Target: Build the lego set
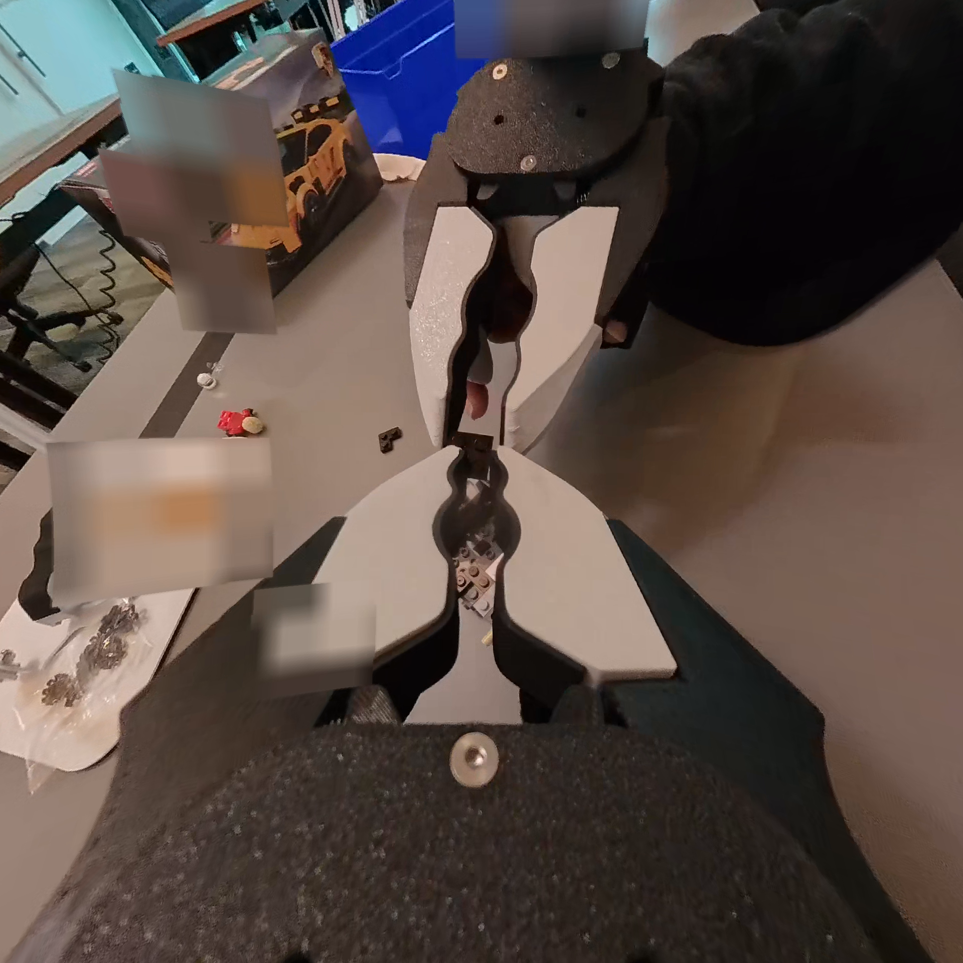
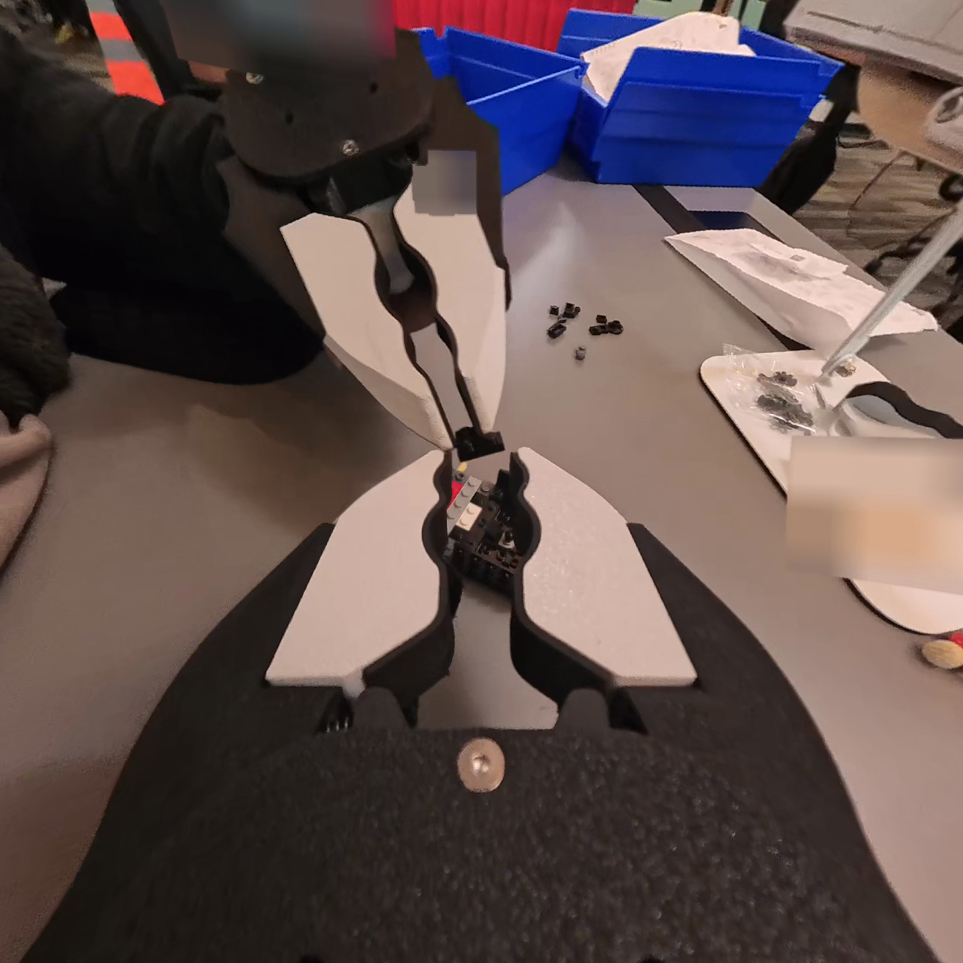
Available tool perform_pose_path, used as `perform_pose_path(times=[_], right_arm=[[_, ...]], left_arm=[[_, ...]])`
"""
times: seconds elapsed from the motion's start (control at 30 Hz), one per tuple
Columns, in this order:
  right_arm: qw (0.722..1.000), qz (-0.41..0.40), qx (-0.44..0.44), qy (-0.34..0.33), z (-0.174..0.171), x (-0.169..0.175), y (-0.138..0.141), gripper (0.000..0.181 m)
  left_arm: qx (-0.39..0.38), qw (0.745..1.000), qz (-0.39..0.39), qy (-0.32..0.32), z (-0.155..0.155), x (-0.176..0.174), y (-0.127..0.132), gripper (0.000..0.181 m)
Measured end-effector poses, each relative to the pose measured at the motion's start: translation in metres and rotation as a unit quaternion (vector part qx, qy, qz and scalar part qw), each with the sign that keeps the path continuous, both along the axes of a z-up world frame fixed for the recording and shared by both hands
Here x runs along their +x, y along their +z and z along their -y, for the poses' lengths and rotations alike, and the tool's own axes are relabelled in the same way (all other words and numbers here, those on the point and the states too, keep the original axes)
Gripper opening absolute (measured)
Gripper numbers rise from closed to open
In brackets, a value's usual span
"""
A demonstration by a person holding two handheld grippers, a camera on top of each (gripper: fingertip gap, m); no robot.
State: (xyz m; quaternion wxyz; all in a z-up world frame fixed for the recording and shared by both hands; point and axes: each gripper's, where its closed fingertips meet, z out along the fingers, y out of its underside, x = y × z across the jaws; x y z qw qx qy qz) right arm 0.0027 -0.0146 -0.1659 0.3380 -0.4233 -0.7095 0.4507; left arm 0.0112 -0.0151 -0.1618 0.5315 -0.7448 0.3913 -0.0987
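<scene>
Left wrist view: left gripper (image 1: 473, 458) nearly closed, tips pinching small black piece (image 1: 473, 443); right gripper (image 1: 471, 435) opposite, tip to tip; grey-and-black lego assembly (image 1: 477, 573) seen through finger gap, apparently resting on grey surface (image 1: 729, 469); loose black L-plate (image 1: 390, 439) and red piece (image 1: 234, 421) lie to left; set box (image 1: 312, 172) behind.

Right wrist view: right gripper (image 2: 479, 458) part-open around lego assembly (image 2: 484, 526), firm contact uncertain; left gripper (image 2: 471, 437) clamps black piece (image 2: 478, 443) just above assembly; scattered black pieces (image 2: 578, 323) beyond; blue bins (image 2: 677, 125) at far edge.
</scene>
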Motion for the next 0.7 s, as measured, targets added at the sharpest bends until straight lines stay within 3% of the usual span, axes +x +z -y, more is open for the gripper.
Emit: perform_pose_path(times=[0.23,0.7], right_arm=[[0.997,-0.011,0.065,0.028,0.007,0.004,-0.007,0.019],[0.995,0.005,0.067,0.069,0.019,0.011,-0.016,0.016]], left_arm=[[-0.022,0.999,0.001,-0.027,0.006,0.004,-0.009,0.008],[-0.055,0.996,-0.013,-0.065,0.017,0.01,-0.025,0.008]])
